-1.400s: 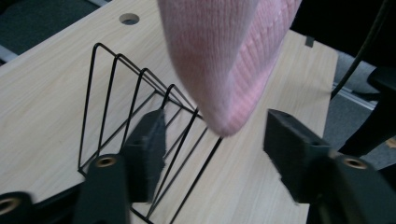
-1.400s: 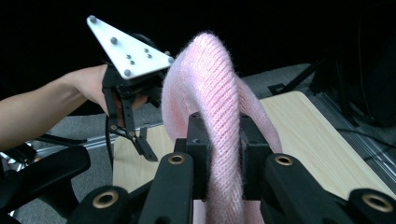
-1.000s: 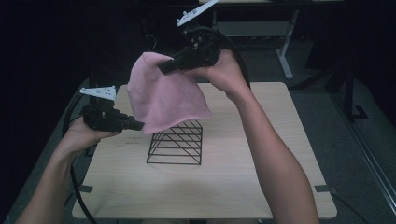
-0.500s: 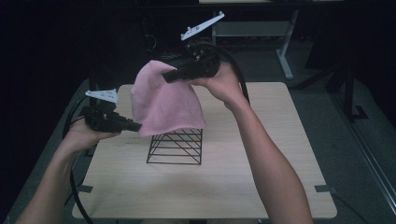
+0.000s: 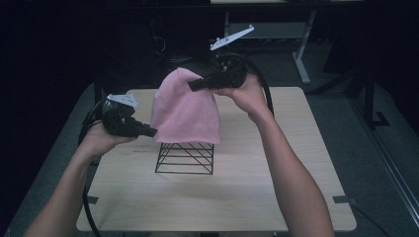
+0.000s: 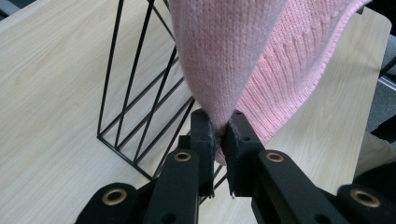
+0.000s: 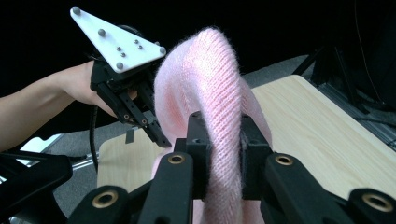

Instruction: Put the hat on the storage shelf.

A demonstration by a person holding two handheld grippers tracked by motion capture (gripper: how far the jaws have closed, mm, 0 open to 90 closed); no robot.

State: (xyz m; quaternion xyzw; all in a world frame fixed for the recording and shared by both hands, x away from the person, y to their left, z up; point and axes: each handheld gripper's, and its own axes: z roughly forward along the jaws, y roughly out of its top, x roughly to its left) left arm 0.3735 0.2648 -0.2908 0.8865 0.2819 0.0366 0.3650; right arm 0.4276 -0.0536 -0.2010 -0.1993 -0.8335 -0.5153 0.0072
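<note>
You have a pale wooden table (image 5: pixel 276 197) before you, grey floor (image 5: pixel 375 163) around it, and a white-legged desk (image 5: pixel 301 59) standing behind.

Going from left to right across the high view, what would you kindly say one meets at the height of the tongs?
Left tongs → pink knitted cloth → right tongs → the person's right hand.

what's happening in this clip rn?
A person holds a pink knitted cloth up with a gripper in each hand, above a black wire rack standing on the wooden table. The right gripper is clamped on a top fold of the cloth and held high; the left gripper pinches a lower corner beside the rack. The cloth hangs between them, its lower edge at the rack's top; whether it touches the rack is unclear.
</note>
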